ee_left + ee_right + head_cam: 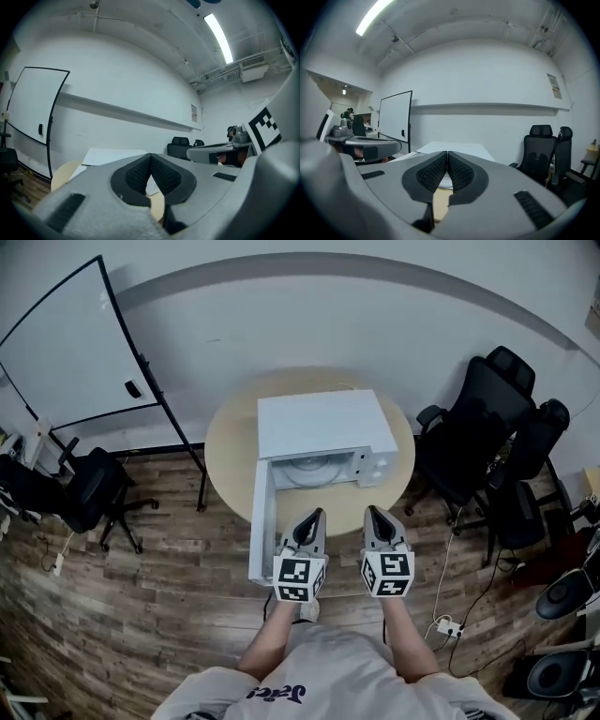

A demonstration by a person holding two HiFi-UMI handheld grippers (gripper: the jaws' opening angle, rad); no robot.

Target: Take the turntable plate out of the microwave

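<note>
A white microwave (pixel 323 424) stands on a round beige table (pixel 225 442), its door (pixel 262 521) swung open toward me on the left. Inside, the pale turntable plate (pixel 314 468) lies flat in the cavity. My left gripper (pixel 316 515) and right gripper (pixel 371 512) are held side by side just short of the table's near edge, both shut and empty, pointing at the opening. In the left gripper view the left gripper (pixel 150 174) is closed, with the microwave (pixel 110 157) beyond. The right gripper (pixel 447 171) looks the same, with the microwave (pixel 457 150) ahead.
A whiteboard (pixel 80 348) on a stand is at the left beside a black chair (pixel 89 488). Two black office chairs (pixel 483 423) stand right of the table. Cables and a power strip (pixel 447 626) lie on the wooden floor at the right.
</note>
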